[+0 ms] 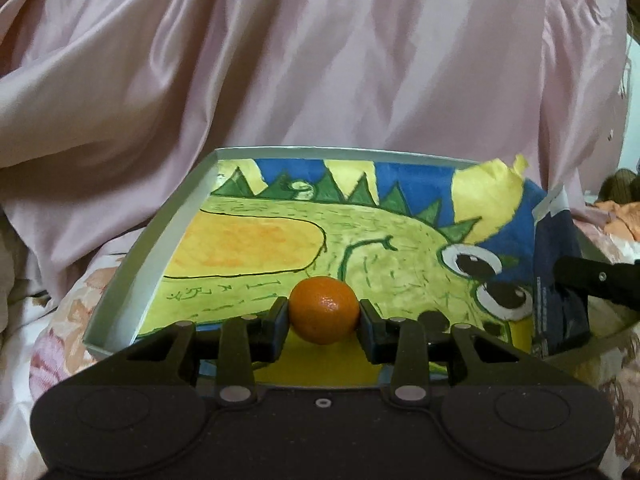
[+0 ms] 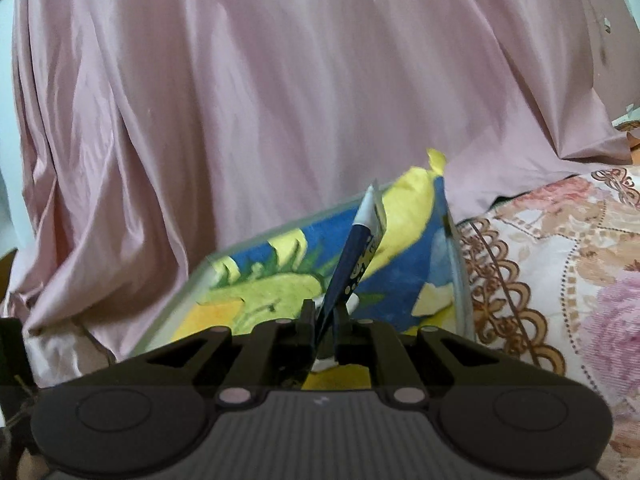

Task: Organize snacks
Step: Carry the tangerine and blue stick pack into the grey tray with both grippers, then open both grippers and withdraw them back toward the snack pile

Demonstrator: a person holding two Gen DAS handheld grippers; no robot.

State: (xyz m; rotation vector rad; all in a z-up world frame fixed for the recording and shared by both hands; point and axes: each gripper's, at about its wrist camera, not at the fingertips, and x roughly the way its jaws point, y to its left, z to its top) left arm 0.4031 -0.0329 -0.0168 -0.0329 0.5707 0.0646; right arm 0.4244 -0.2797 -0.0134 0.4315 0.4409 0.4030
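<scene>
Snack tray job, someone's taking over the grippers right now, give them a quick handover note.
Left gripper: jaws shut on the small orange, low over the near part of the tray.
Right gripper: jaws shut on the dark blue snack packet, standing on edge over the tray's right side.
Done: both snacks picked up and brought to the tray.
Left: set both down on the dinosaur drawing lining the tray, then release.

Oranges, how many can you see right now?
1. The orange sits between the left tongs, over the near edge of the tray. Others may be hidden outside the views.
</scene>
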